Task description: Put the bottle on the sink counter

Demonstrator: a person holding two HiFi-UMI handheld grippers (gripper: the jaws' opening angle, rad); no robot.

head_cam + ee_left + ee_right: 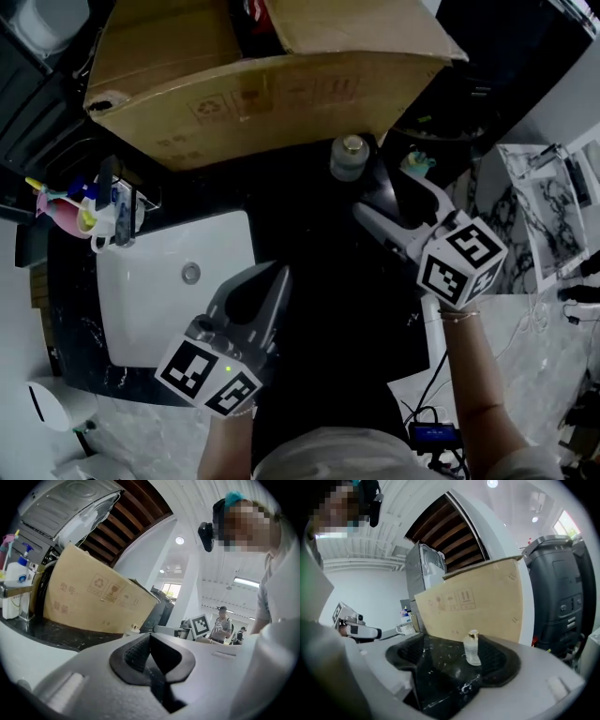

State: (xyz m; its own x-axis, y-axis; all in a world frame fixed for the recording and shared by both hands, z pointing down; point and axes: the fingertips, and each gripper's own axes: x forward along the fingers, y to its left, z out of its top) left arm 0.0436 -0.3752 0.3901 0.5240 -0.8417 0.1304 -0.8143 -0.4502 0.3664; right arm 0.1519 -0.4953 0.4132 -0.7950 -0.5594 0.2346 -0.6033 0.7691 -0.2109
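Note:
A small clear bottle (pixel 349 157) with a gold cap stands upright on the black marble sink counter (pixel 323 309), just in front of the cardboard box (pixel 262 75). My right gripper (pixel 380 195) is open and empty, a short way from the bottle on the near right. In the right gripper view the bottle (pixel 472 648) shows beyond the right gripper (pixel 452 659), between the lines of its spread jaws, untouched. My left gripper (pixel 270 277) hovers over the counter at the sink's right edge, jaws together and empty. The left gripper (pixel 151 660) shows its pads meeting.
A white sink basin (pixel 169 281) sits left of the counter. A rack with cups, toothbrushes and a pump bottle (pixel 94 208) stands at its far left corner. The large box overhangs the counter's back. A black machine (pixel 562 592) stands at the right.

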